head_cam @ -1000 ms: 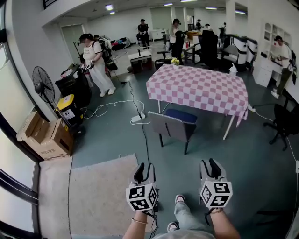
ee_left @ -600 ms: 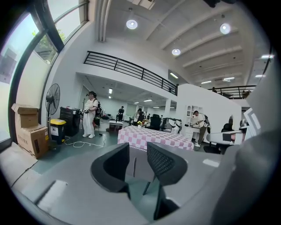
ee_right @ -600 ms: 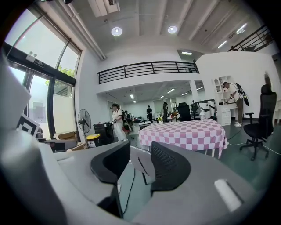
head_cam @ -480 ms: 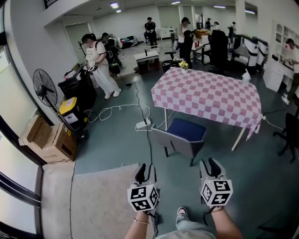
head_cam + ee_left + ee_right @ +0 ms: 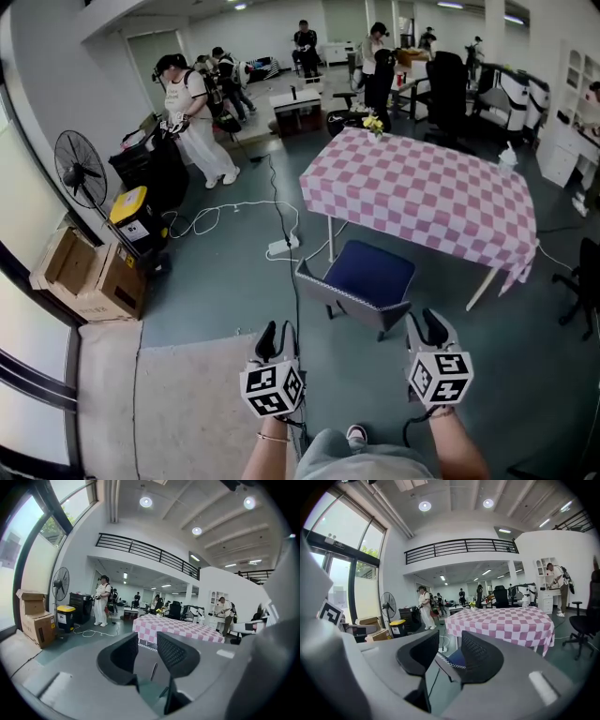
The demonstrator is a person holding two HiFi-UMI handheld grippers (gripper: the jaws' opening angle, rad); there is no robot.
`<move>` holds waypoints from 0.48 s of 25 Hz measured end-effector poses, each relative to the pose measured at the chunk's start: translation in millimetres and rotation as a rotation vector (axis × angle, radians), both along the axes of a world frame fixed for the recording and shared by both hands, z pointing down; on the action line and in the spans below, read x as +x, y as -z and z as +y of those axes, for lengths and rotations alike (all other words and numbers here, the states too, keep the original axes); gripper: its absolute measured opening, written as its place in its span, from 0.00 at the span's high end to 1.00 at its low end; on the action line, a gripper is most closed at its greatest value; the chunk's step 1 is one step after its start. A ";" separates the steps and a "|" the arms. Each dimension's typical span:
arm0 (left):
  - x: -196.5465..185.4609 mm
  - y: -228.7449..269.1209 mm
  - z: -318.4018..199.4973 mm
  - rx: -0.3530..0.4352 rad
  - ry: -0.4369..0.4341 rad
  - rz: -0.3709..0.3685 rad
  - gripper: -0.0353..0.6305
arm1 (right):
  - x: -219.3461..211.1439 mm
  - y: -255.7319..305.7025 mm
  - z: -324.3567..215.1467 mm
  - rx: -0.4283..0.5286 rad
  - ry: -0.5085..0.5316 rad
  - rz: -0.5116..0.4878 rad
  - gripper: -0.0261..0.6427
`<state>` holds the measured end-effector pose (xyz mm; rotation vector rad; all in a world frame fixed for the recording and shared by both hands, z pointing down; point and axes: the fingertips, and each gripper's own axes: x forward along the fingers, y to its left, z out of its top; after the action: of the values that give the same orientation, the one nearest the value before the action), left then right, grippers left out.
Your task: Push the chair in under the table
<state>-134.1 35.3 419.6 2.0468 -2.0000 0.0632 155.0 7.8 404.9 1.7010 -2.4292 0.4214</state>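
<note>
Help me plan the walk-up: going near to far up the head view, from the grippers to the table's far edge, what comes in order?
The left gripper and right gripper side by side → blue-seated chair → table with pink checked cloth → yellow flowers at its far edge.

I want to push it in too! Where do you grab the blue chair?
Take the chair by the top edge of its grey backrest, coming from the near side: the backrest faces us and the table stands just beyond.
</note>
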 end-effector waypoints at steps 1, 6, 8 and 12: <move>0.1 -1.2 -4.3 -0.005 -0.001 -0.005 0.76 | 2.9 -1.5 -6.9 -0.004 -0.006 -0.006 0.76; 7.4 -7.6 -36.2 -0.020 -0.028 -0.023 0.76 | 15.4 -11.5 -37.7 -0.018 -0.038 -0.021 0.76; 8.9 -9.8 -55.6 -0.025 -0.051 -0.028 0.76 | 15.6 -16.8 -50.4 -0.031 -0.055 -0.027 0.76; 3.2 -10.4 -104.7 -0.022 -0.113 -0.029 0.76 | 11.8 -23.2 -82.5 -0.047 -0.116 -0.036 0.76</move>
<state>-130.9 -69.4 430.0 2.1557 -1.8901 0.1378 166.8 -74.8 428.1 1.8366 -2.3326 0.5239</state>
